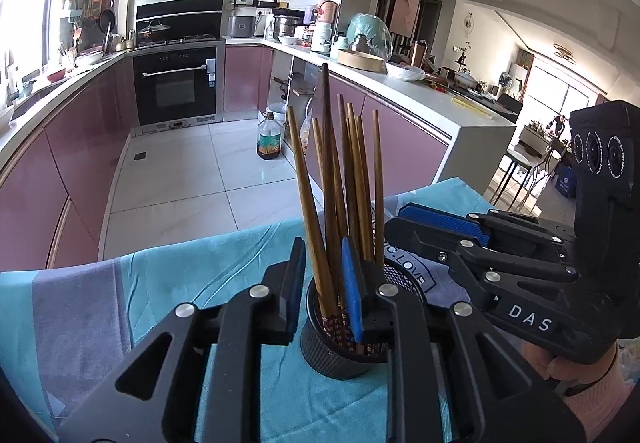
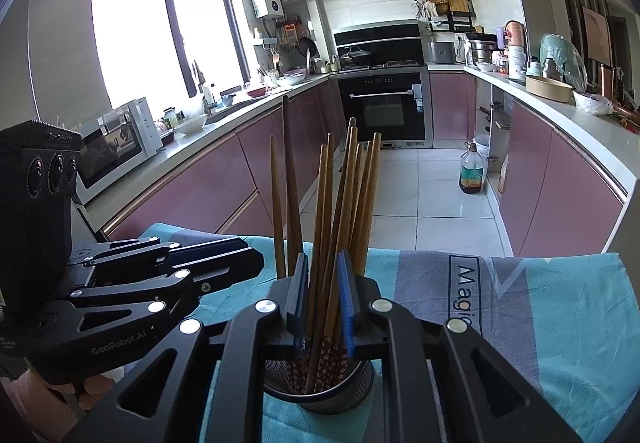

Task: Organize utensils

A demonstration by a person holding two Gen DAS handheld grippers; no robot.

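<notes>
A black mesh cup [image 1: 340,353] stands on a teal and grey cloth [image 1: 180,283] and holds several upright wooden chopsticks [image 1: 348,183]. My left gripper [image 1: 326,283] hangs over the cup with its blue-padded jaws a little apart around a few chopsticks, not visibly pinching them. My right gripper [image 2: 325,295] is over the same cup [image 2: 320,391], with its jaws close on both sides of a bundle of chopsticks [image 2: 340,211]; whether it grips them is unclear. Each gripper shows in the other's view, the right one [image 1: 404,219] and the left one [image 2: 240,263].
The cloth [image 2: 560,303] covers a table whose far edge drops to a tiled floor. Pink cabinets and worktops run along both sides, with an oven [image 1: 176,83] at the back and an oil bottle [image 1: 269,139] on the floor.
</notes>
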